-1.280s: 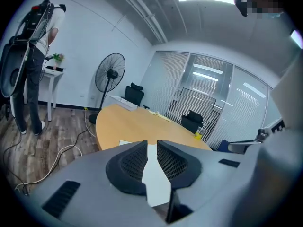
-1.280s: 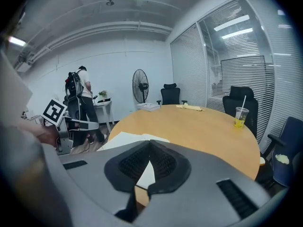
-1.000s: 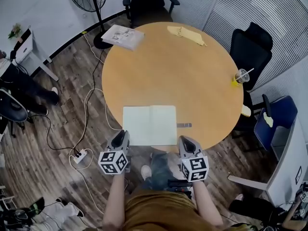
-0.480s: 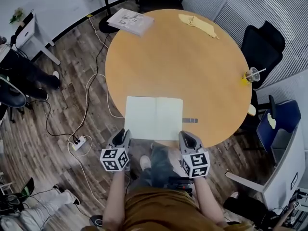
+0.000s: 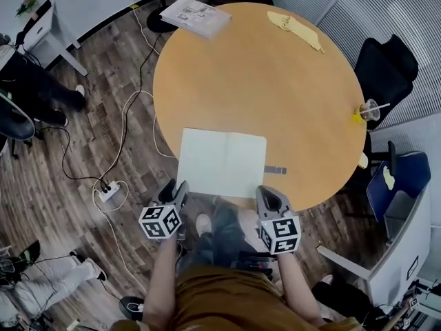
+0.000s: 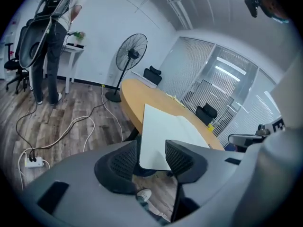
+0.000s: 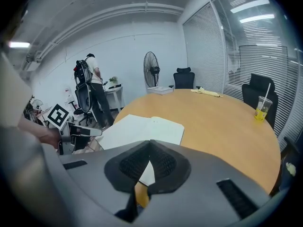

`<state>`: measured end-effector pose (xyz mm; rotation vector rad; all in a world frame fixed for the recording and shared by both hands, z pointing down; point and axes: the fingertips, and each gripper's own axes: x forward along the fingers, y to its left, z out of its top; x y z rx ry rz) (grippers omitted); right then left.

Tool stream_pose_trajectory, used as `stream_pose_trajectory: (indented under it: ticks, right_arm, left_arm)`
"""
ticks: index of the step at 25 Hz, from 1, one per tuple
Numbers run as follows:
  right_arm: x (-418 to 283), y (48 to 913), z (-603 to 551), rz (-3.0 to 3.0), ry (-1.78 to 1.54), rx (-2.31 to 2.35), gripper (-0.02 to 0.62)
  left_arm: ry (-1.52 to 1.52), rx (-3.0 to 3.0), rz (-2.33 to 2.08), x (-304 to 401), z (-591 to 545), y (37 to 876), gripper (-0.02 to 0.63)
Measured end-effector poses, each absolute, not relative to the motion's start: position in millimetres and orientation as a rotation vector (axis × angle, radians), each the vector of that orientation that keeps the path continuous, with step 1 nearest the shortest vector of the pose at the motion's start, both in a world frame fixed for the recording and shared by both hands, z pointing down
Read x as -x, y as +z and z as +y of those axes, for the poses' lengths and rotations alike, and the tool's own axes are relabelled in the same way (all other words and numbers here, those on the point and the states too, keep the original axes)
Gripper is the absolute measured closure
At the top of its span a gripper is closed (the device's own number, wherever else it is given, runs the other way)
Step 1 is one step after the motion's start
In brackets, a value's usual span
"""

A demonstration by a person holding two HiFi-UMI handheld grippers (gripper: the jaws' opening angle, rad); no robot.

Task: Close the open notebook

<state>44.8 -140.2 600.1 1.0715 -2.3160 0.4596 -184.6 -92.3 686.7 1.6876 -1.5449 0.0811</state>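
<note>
Head view: notebook (image 5: 220, 163) corner between left tool's (image 5: 178, 189) opening jaws, right tool (image 5: 266, 194) closed; cup (image 5: 368, 110), booklet (image 5: 195, 16) well apart.

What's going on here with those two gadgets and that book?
A person holds a two-jaw gripper in each hand at the near edge of a round table. An open notebook lies flat there, not yet closed. The left gripper is opening its jaws, with the notebook's near left corner showing between them but not pinched. The right gripper sits near the right corner, jaws together, empty.

Head view looks steeply down; both gripper views face the shared notebook (image 5: 220, 163), close, low.
</note>
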Motion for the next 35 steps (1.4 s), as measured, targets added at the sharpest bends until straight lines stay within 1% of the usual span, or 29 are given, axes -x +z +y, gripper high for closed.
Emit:
stream_pose_trajectory:
  ticks: [9, 17, 20, 35]
  right_arm:
    - [-47.5, 606.5, -142.2, -2.310, 0.459, -1.057, 0.584]
    - [-56.3, 608.5, -142.0, -2.302, 0.469, -1.071, 0.584]
    - [-62.8, 607.6, -143.8, -2.298, 0.470, -1.084, 0.583]
    - [-59.1, 594.1, -137.9, -2.322, 0.445, -1.108, 0.583]
  left_arm:
    - [0.003, -1.604, -1.496, 177.5, -82.5, 706.1, 0.411]
    - [-0.280, -1.466, -1.423, 180.0, -82.4, 714.3, 0.411]
    - [-0.292, -1.475, -1.419, 177.9, -84.1, 712.7, 0.437]
    - [-0.262, -1.534, -1.424, 179.8, -83.8, 696.8, 0.469]
